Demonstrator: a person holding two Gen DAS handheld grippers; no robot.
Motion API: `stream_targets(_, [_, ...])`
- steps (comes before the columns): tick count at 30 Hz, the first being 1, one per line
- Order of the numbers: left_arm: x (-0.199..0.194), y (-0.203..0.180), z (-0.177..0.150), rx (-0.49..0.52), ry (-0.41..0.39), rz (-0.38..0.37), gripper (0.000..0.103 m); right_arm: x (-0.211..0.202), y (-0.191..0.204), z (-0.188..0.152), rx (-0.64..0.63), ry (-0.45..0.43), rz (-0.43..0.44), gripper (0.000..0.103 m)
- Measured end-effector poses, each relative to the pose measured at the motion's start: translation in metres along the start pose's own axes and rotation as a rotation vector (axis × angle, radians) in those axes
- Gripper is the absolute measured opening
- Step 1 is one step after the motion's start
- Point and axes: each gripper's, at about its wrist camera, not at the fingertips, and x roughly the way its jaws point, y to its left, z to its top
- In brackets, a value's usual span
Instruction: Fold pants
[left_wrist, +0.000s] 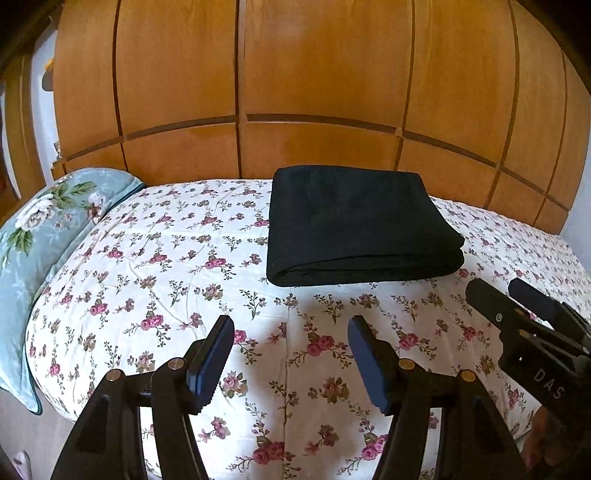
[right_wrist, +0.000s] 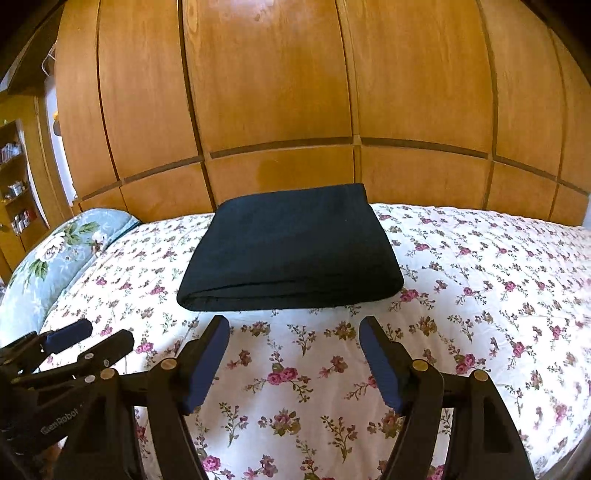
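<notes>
Black pants (left_wrist: 354, 225) lie folded into a thick rectangle on the floral bedspread (left_wrist: 166, 266), near the far edge of the bed; they also show in the right wrist view (right_wrist: 291, 251). My left gripper (left_wrist: 291, 325) is open and empty, held above the bed a little short of the pants' near fold. My right gripper (right_wrist: 295, 325) is open and empty, just short of the same fold. The right gripper shows at the right of the left wrist view (left_wrist: 506, 288). The left gripper shows at the left of the right wrist view (right_wrist: 107, 334).
A wooden panelled wardrobe (left_wrist: 314, 92) stands right behind the bed. A pale blue floral pillow (left_wrist: 40, 229) lies at the bed's left end. Shelves (right_wrist: 14, 184) with small items are at the far left. The bedspread (right_wrist: 480, 295) stretches right of the pants.
</notes>
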Motion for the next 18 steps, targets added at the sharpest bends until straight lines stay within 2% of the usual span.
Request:
stream_targets(6, [0.002,-0.0001,-0.002,0.007,0.008,0.02,0.065,0.0063,-0.0025,-0.0039,0.013,0.031,0.0,0.073])
stream_targets(18, [-0.0057,0.0031,0.001,-0.005,-0.026,0.028,0.065,0.0062,0.0005,-0.0037,0.001,0.023,0.014,0.073])
